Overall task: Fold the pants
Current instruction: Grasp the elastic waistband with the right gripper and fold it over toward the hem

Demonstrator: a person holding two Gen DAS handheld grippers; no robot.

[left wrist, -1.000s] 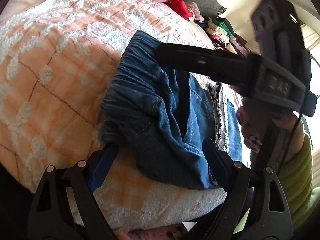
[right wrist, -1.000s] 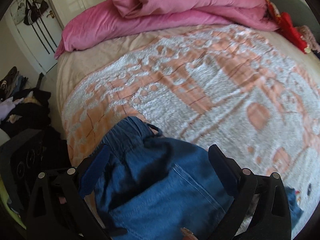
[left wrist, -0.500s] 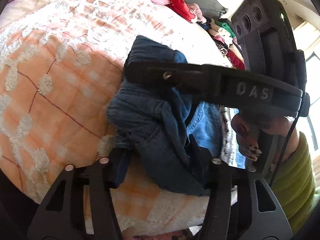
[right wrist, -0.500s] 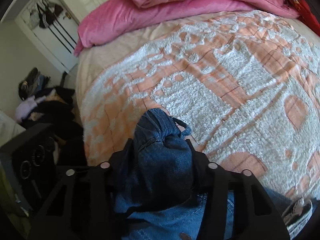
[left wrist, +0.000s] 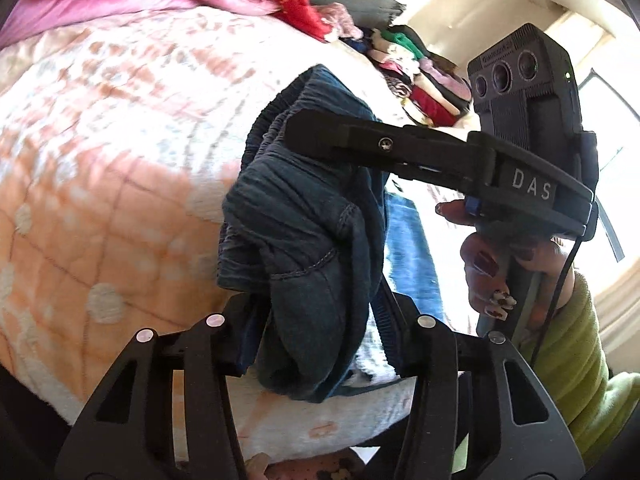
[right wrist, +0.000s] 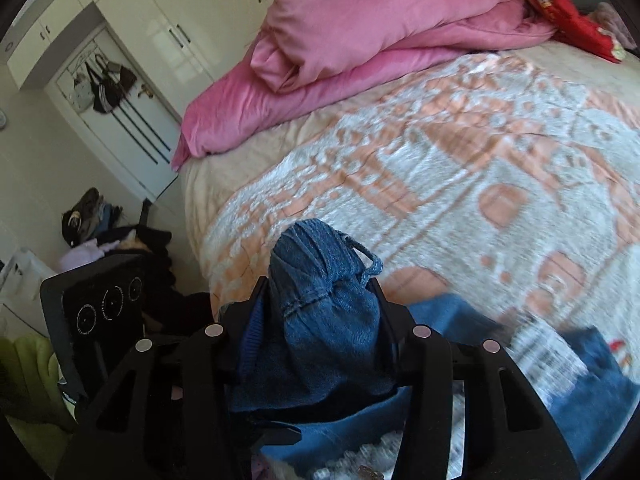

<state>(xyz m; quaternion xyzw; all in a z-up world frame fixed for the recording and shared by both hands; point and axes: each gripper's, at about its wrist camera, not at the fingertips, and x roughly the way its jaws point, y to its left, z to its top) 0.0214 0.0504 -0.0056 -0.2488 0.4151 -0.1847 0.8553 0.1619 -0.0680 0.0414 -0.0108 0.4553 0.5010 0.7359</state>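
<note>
Between the pads of the left gripper (left wrist: 316, 344) a thick bunch of dark denim is pinched: the jaws stand partly closed and press on the pants (left wrist: 308, 240) from both sides. From that grip the cloth climbs up and away to the gathered waistband, which the right gripper (left wrist: 304, 132) reaches across from the right side of the left view and clamps at its far end. On the right wrist view the same holds from the other side: the right gripper (right wrist: 320, 320) has its pads squeezed on a rolled wad of waistband with a belt loop sticking out above the fingertips, and the pants (right wrist: 324, 300) spill back under it toward the person.

Each claw therefore has one end of the waist. The line between the two grips is the long axis that counts, and it runs roughly from the near edge of the bed (left wrist: 100, 160) toward its middle. The rest of the garment, lighter blue, hangs or lies behind and to the right of the grips, over a white patterned cloth; how much of it is off the bed cannot be told.

Both hands are equally engaged, so the coming move probably needs them to draw apart along that line to pull the waistband taut before laying it flat.

Farther off, a pink duvet (right wrist: 380, 40) lies heaped at the head of the bed.
</note>
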